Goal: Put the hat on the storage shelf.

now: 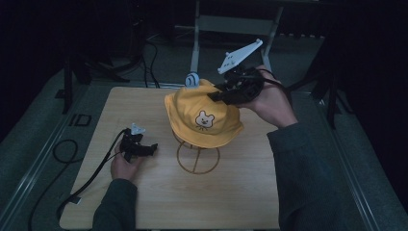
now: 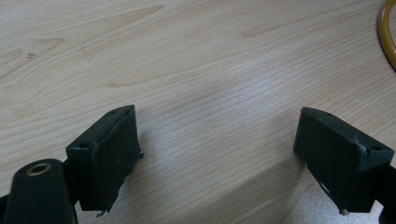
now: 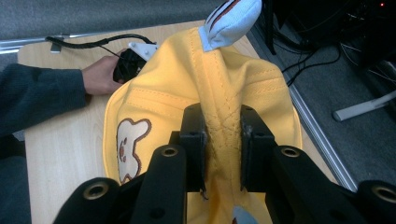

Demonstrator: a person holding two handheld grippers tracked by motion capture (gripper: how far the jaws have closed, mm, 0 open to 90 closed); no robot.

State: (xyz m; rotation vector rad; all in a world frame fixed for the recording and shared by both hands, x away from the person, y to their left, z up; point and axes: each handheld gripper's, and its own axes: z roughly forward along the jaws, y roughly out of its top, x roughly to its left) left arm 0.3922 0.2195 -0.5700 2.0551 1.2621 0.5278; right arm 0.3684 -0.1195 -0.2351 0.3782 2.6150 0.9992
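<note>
The right gripper point(image 3: 223, 140) has its jaws pinched on a fold of fabric at the crown of the yellow hat point(image 3: 154, 112), low in the centre of the right gripper view, the seam running up between the pads. In the high view that same gripper point(image 1: 217, 96) sits right of centre in the upper half of the frame, the hand behind it, its nose on the hat's top. The hat point(image 1: 204, 118) rests on a wire stand point(image 1: 197, 159) whose ring base lies on the wooden table point(image 1: 144, 202) just below the brim. A bear patch point(image 1: 204, 119) faces the camera, and a small striped blue ear point(image 1: 192, 79) stands up at the hat's upper left edge.

The left gripper point(image 1: 144, 148) lies low at the left of the high view, resting on the table with its jaws spread wide and nothing between them (its own view shows bare wood grain and an arc of the ring base point(image 2: 386, 37) at the far right).

The step in hand looks like lifting the hat off the stand. To do it well, I judge the lift should go straight up, so the crown clears the stand's top without dragging it over. The grip holds only a thin fold, so a slow pull is safer. The free gripper could steady the ring base if the stand starts to tip.
</note>
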